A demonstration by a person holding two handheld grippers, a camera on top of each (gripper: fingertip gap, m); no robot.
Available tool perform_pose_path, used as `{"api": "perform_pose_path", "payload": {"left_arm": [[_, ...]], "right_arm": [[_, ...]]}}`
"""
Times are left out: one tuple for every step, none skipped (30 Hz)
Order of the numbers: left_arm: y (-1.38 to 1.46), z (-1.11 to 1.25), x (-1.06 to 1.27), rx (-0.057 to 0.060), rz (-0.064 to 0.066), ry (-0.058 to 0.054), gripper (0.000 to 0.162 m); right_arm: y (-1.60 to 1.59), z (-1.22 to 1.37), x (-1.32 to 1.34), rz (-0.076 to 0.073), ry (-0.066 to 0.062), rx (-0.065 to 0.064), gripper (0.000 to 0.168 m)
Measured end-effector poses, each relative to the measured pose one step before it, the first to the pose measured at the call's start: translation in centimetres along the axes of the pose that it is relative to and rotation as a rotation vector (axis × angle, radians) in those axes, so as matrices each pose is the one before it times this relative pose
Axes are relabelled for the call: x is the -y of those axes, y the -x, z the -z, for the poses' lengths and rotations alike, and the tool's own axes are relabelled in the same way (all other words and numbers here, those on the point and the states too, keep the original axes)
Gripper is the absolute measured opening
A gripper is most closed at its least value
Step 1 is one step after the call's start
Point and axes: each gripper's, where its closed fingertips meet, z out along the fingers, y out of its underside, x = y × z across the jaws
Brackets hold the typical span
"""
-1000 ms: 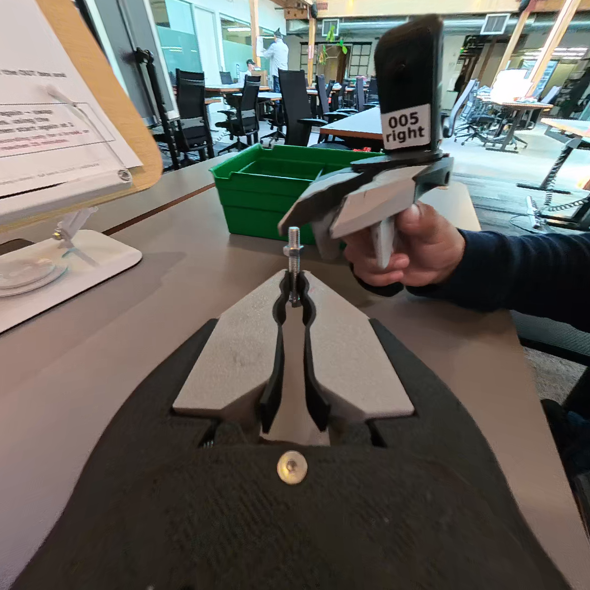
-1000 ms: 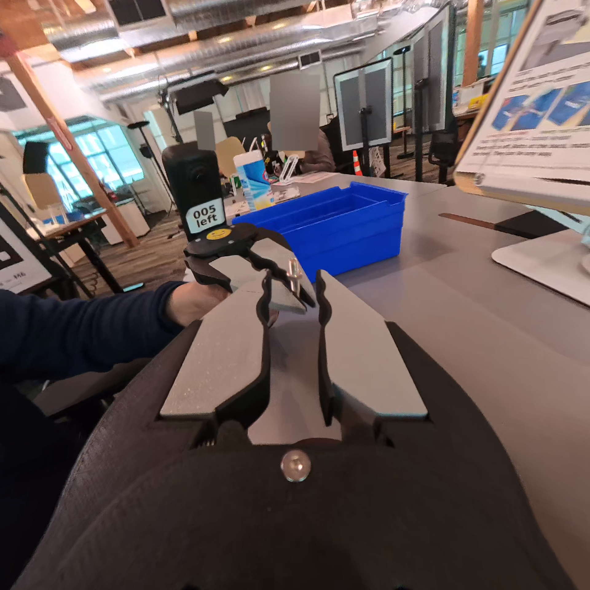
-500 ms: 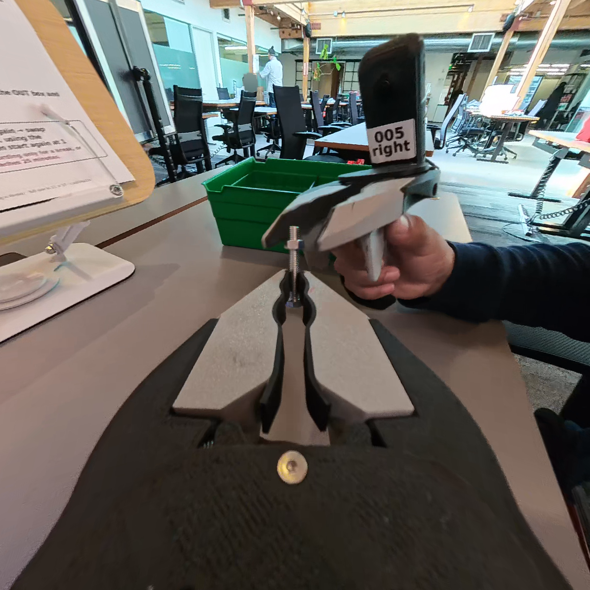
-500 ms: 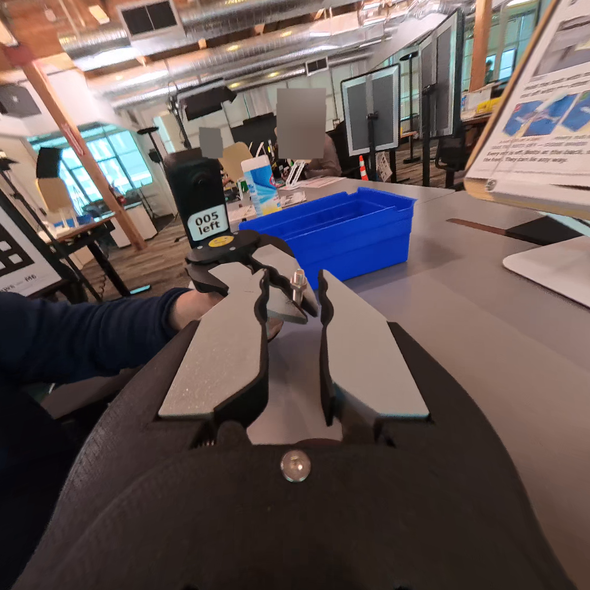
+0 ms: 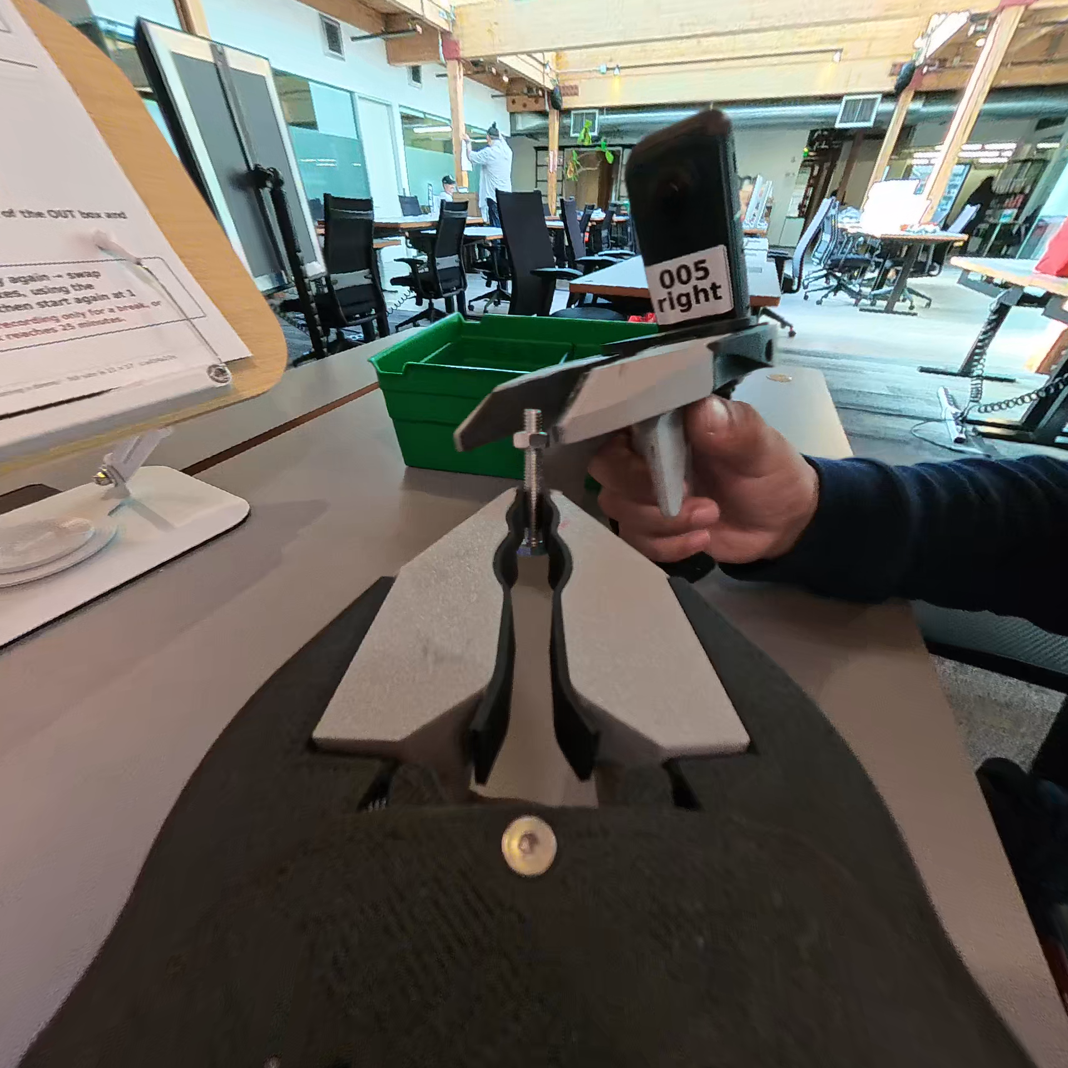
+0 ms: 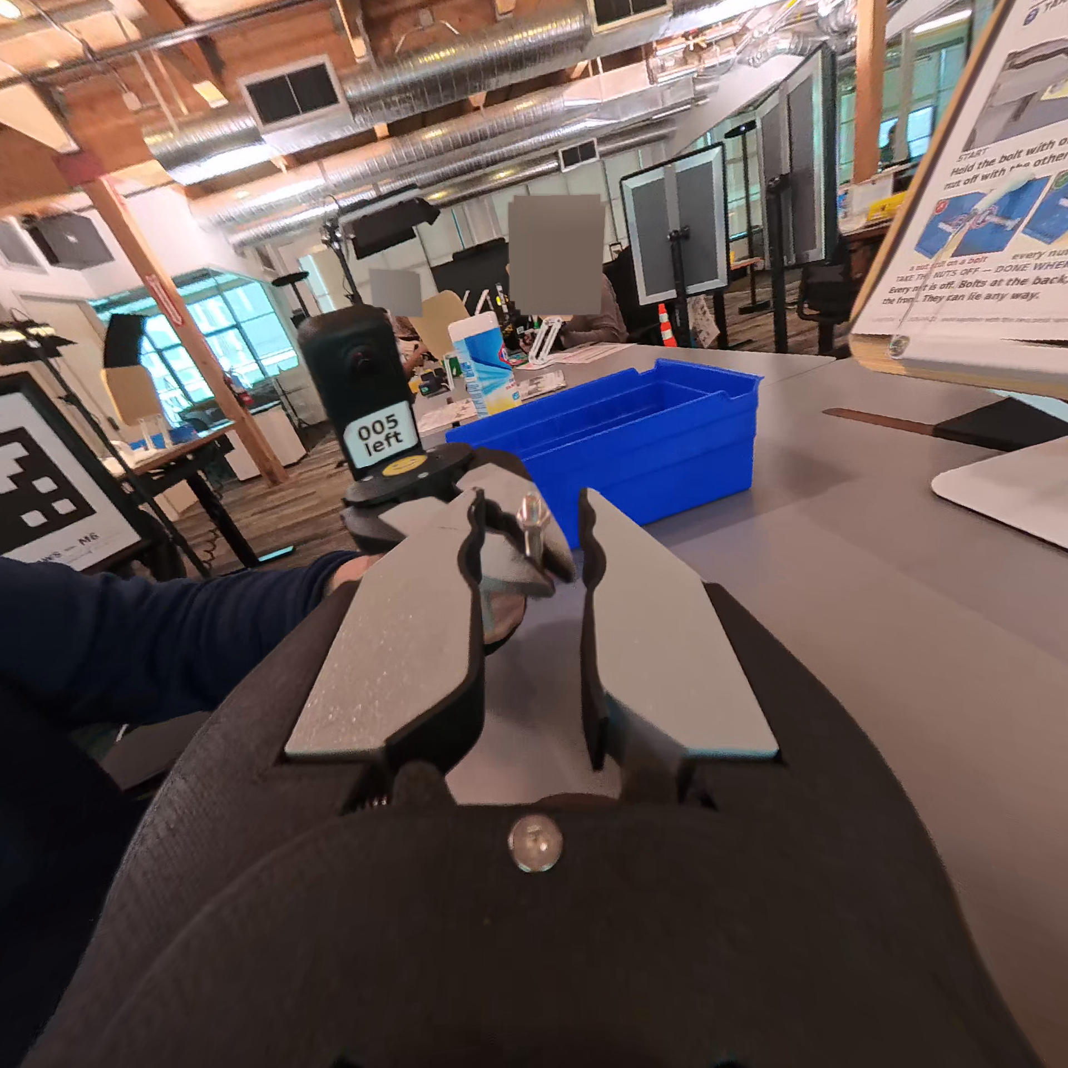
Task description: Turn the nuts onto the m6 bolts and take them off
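Bolt (image 5: 532,485): upright, lower shank pinched between the left gripper (image 5: 533,540) fingers, above the grey worktop (image 5: 323,508).
Nut (image 5: 530,440): threaded near the bolt's top.
Right gripper (image 6: 529,520): fingers spread, either side of the nut, apparently not clamping it.
Green bin (image 5: 456,399): far behind the bolt.
Blue bin (image 6: 647,439): far on the worktop in the right wrist view.

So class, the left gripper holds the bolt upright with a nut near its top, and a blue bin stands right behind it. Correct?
Not quite: in the left wrist view the bin behind the bolt is green. The left gripper does hold the bolt upright, nut near its top.
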Motion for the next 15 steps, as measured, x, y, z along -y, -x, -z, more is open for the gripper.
{"api": "perform_pose_path", "payload": {"left_arm": [[-0.23,-0.117,-0.034,-0.0016,-0.0095,0.002,0.002],[-0.141,-0.029,0.13,-0.0004,-0.0057,-0.0065,0.003],[-0.039,0.076,0.214,0.0003,0.0,-0.0092,0.003],[0.247,0.169,0.27,0.0107,0.0047,-0.0113,0.003],[0.431,0.27,0.333,0.0117,0.0123,-0.0172,0.003],[0.397,0.396,0.536,-0.0007,0.0245,-0.0305,0.003],[0.416,0.417,0.498,-0.0025,0.036,-0.0258,0.003],[0.503,0.335,0.215,0.0074,0.0236,-0.0088,0.003],[0.446,0.171,-0.065,0.0135,0.0014,0.0077,0.003],[0.302,0.032,-0.216,0.0162,-0.0159,0.0123,0.003],[0.0,-0.124,-0.266,0.0041,-0.0138,0.0119,0.003],[-0.308,-0.231,-0.313,-0.011,-0.0014,0.0125,0.003],[-0.347,-0.29,-0.237,-0.0086,0.0002,0.007,0.003],[-0.404,-0.322,-0.252,-0.0084,-0.0058,0.0098,0.003],[-0.465,-0.325,-0.253,-0.0101,-0.0116,0.0121,0.003]], "right_arm": [[-0.076,-0.143,-0.076,-0.0025,0.0018,-0.0078,0.029],[-0.206,0.022,-0.031,-0.0092,0.0027,-0.0081,0.029],[-0.391,0.2,0.034,-0.0084,-0.0003,-0.015,0.029],[-0.382,0.338,0.15,-0.007,-0.0061,-0.0097,0.034],[-0.337,0.382,0.135,-0.0117,-0.0048,-0.0052,0.036],[-0.674,0.477,0.167,-0.0127,-0.0075,-0.0253,0.028],[-0.917,0.562,0.342,-0.0032,-0.0171,-0.04,0.017],[-0.369,0.489,0.497,-0.0073,-0.0209,-0.0041,0.02],[0.142,0.318,0.497,-0.0103,-0.0201,0.0212,0.021],[0.346,0.09,0.351,-0.0069,-0.0171,0.0222,0.024],[0.581,-0.207,0.062,0.0006,-0.0052,0.0256,0.028],[0.709,-0.445,-0.246,0.0093,0.0085,0.0257,0.031],[0.632,-0.605,-0.497,0.0175,0.0205,0.0158,0.032],[0.512,-0.666,-0.589,0.0232,0.0265,0.0067,0.033],[0.404,-0.628,-0.577,0.0244,0.0278,0.0016,0.034]]}}
